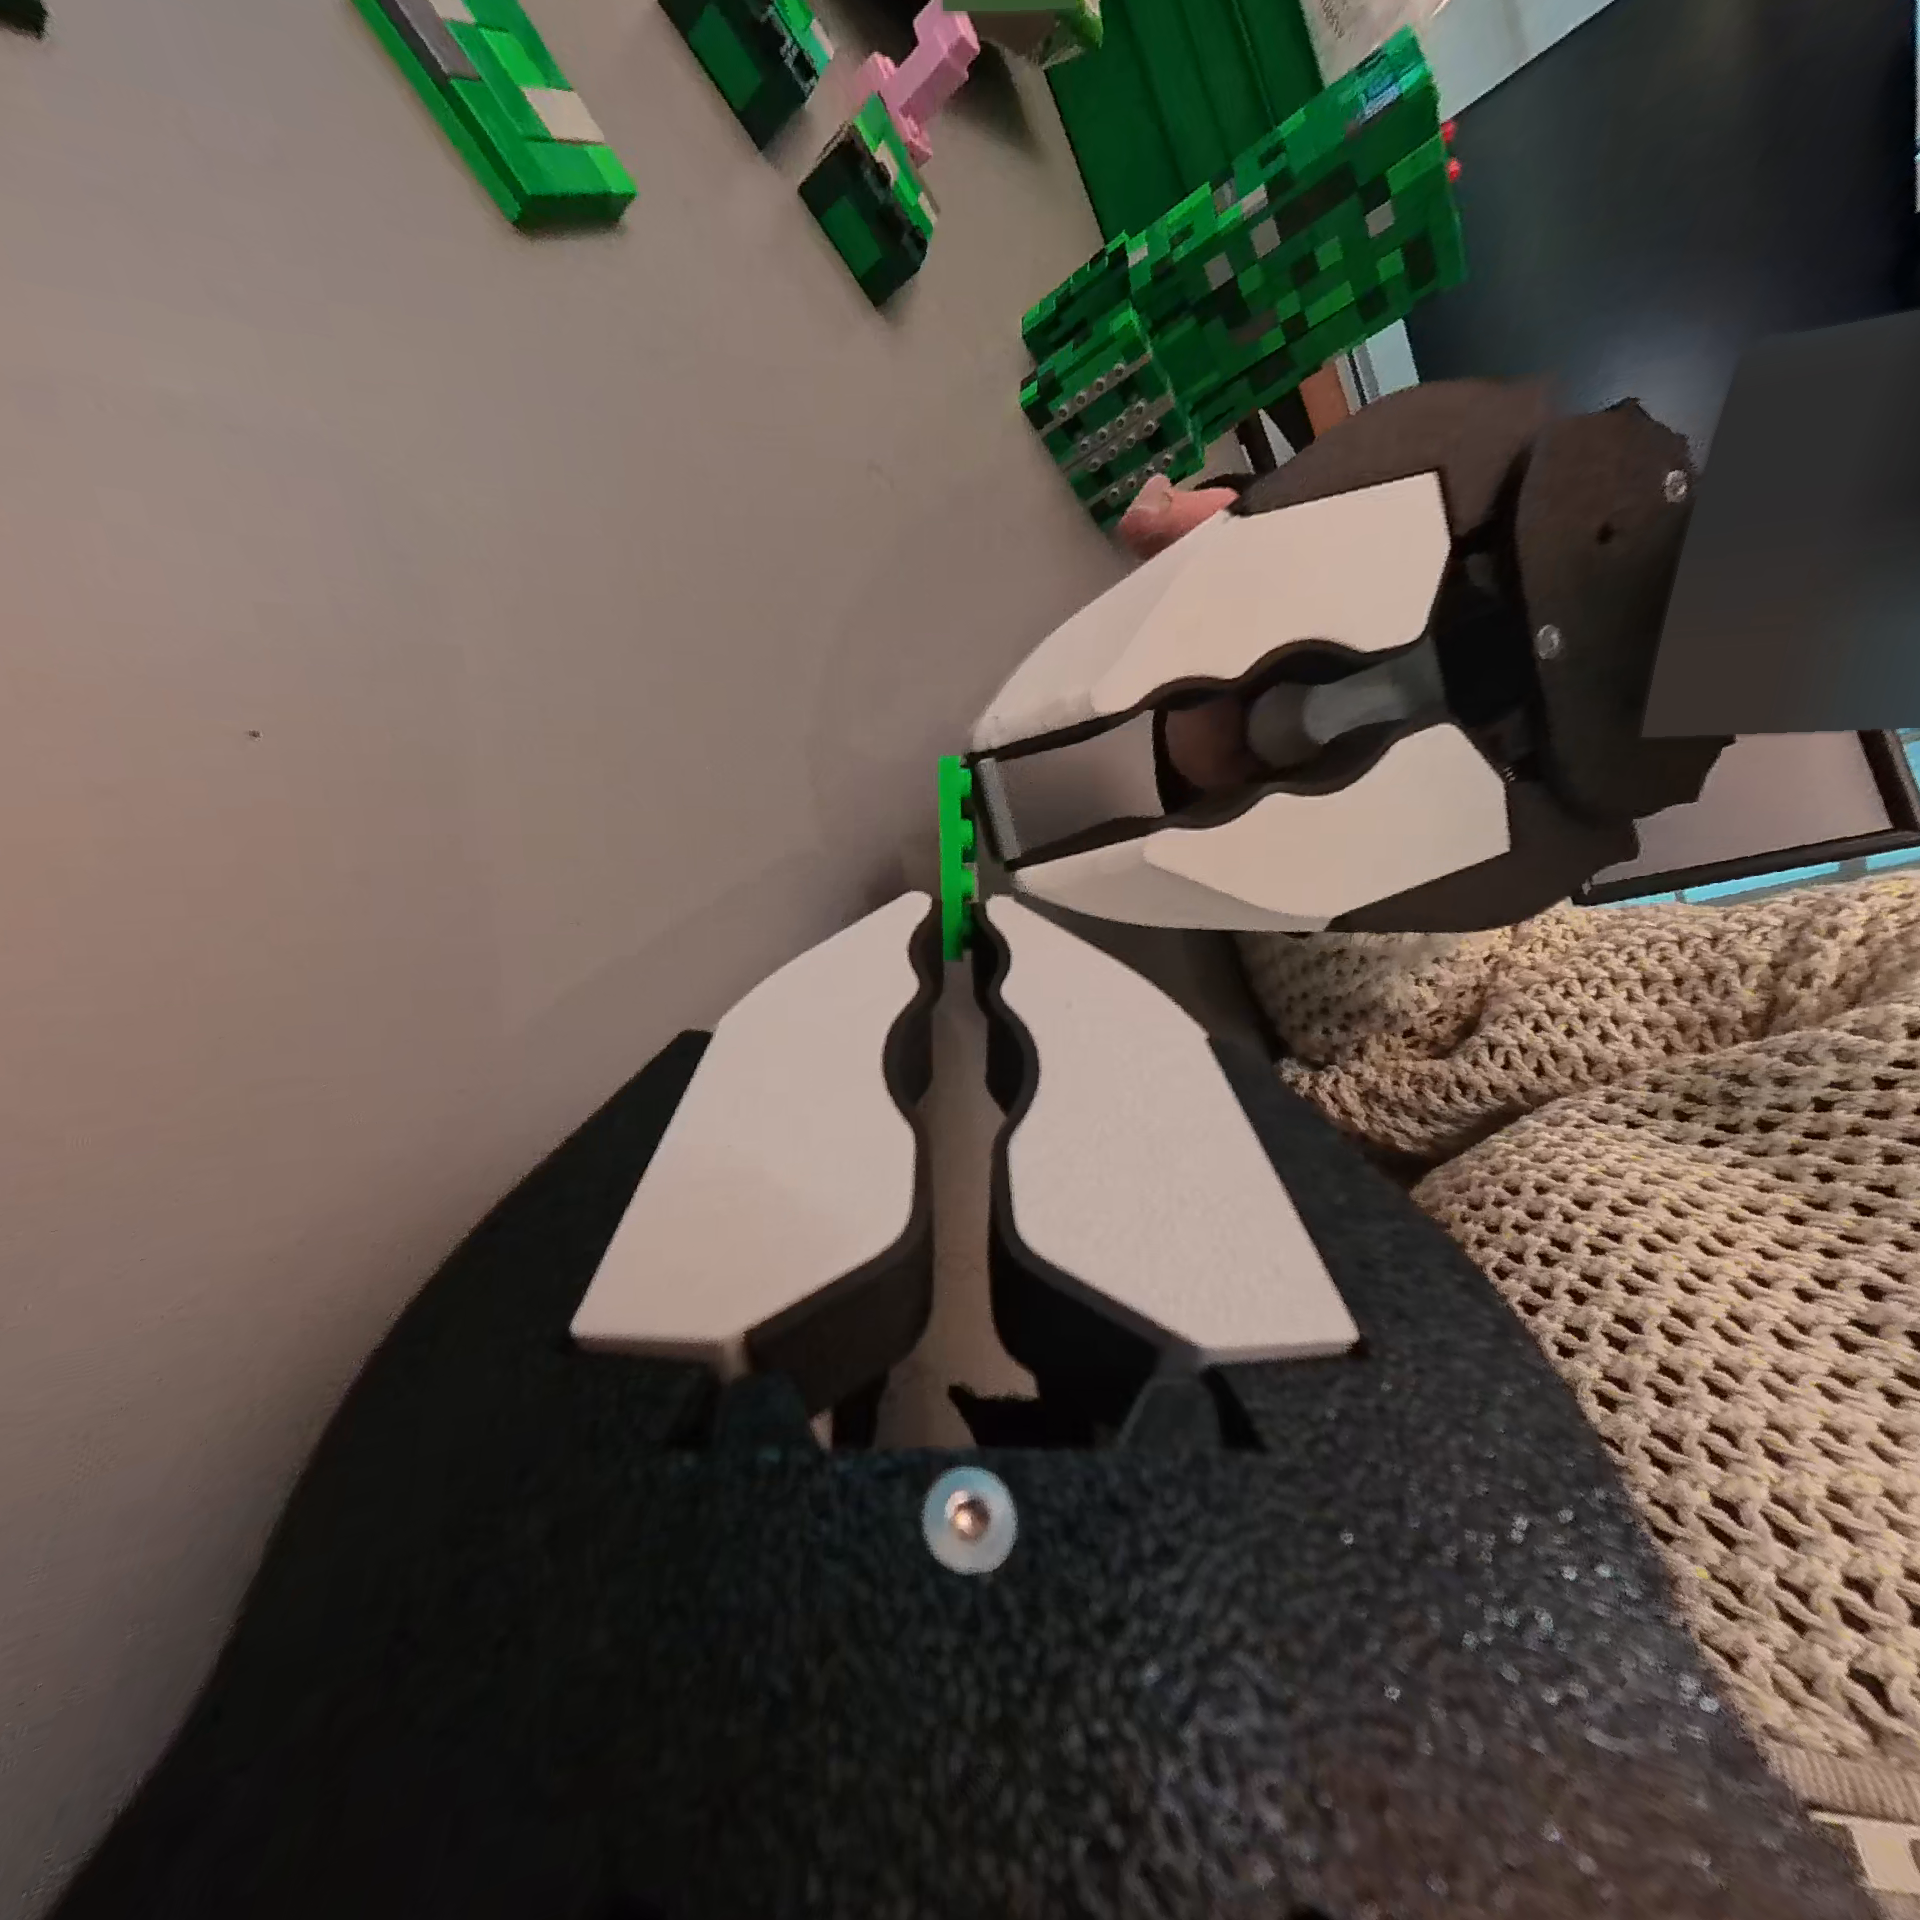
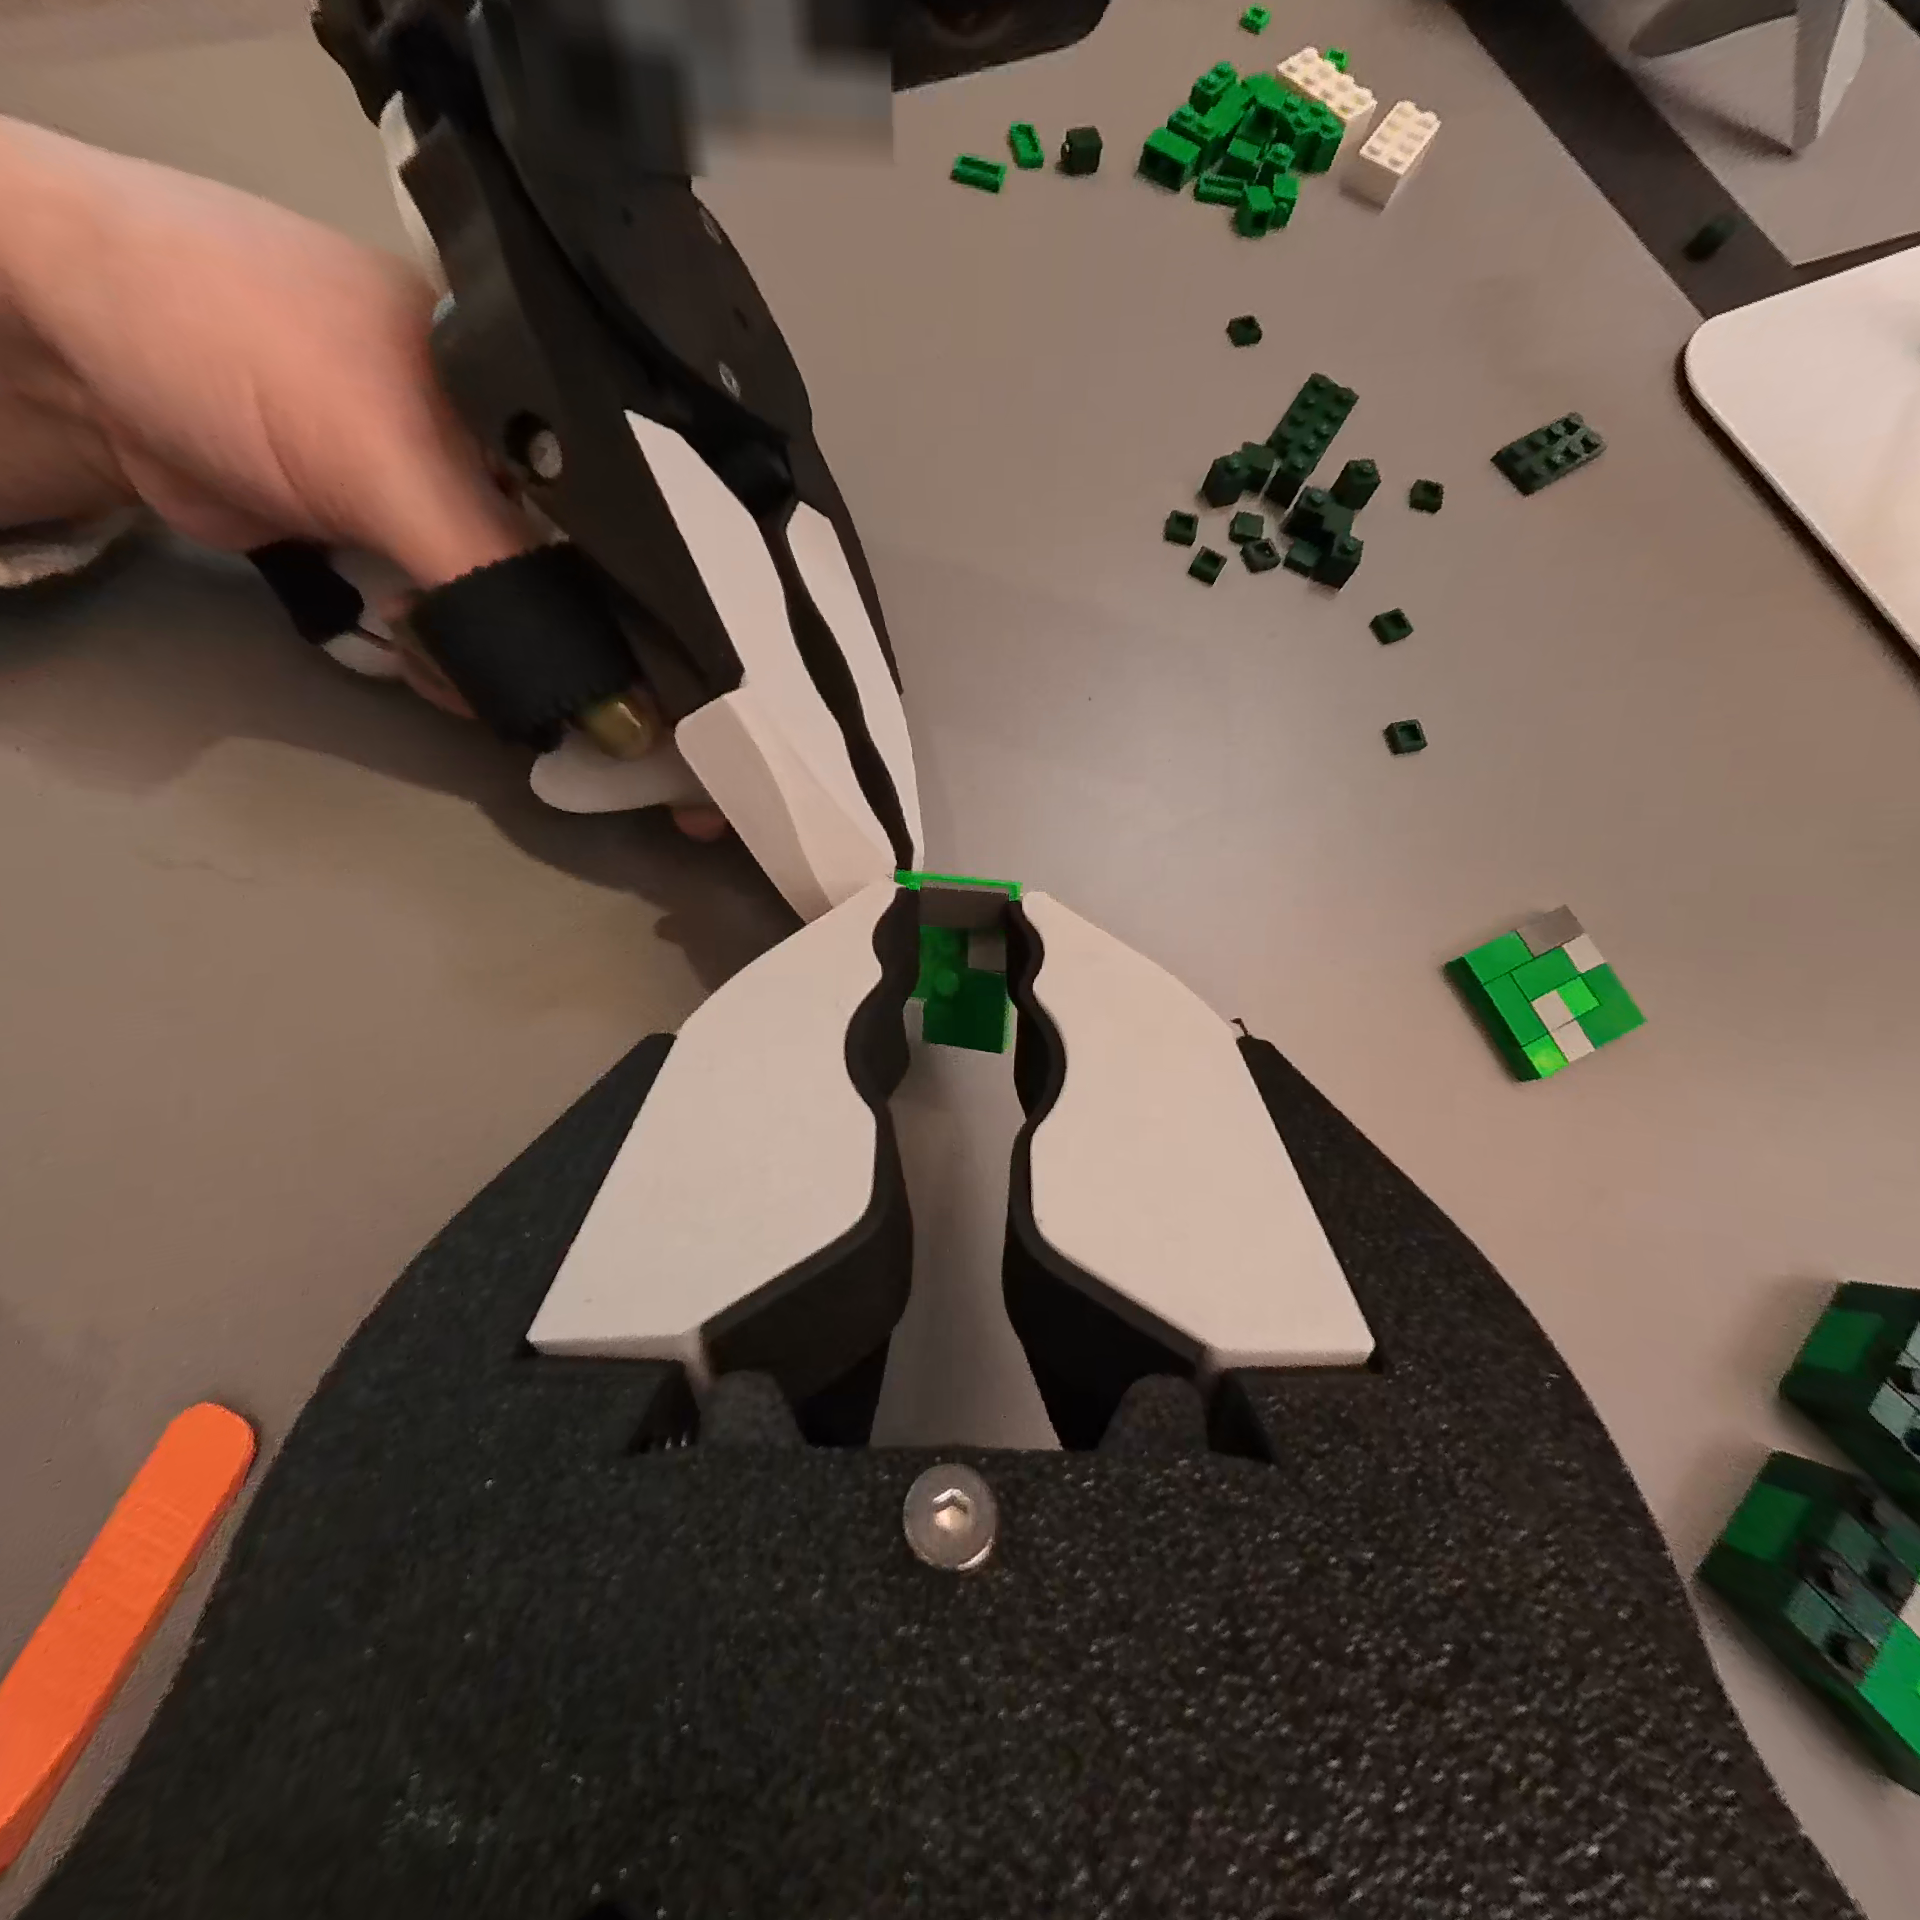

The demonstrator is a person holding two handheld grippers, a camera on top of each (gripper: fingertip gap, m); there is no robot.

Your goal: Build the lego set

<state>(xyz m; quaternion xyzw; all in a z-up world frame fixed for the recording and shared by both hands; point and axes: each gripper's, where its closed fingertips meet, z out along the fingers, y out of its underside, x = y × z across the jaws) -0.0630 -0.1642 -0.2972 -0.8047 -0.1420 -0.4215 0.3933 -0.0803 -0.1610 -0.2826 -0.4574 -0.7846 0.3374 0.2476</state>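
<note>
Your left gripper (image 1: 961, 925) has its jaws clamped on the edge of a bright green plate (image 1: 953, 852), held above the grey surface (image 1: 416, 727). Your right gripper (image 2: 961, 904) grips a small grey tile (image 2: 956, 902) pressed against that plate's studs.

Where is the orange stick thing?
In the right wrist view, the orange stick lies at the bottom left on the grey table, beside the right hand-held gripper.

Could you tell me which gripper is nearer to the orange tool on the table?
Right. The orange tool lies just beside the right gripper, at its body's left. The left gripper comes in from farther up the table, meeting the right one at the green plate.
</note>
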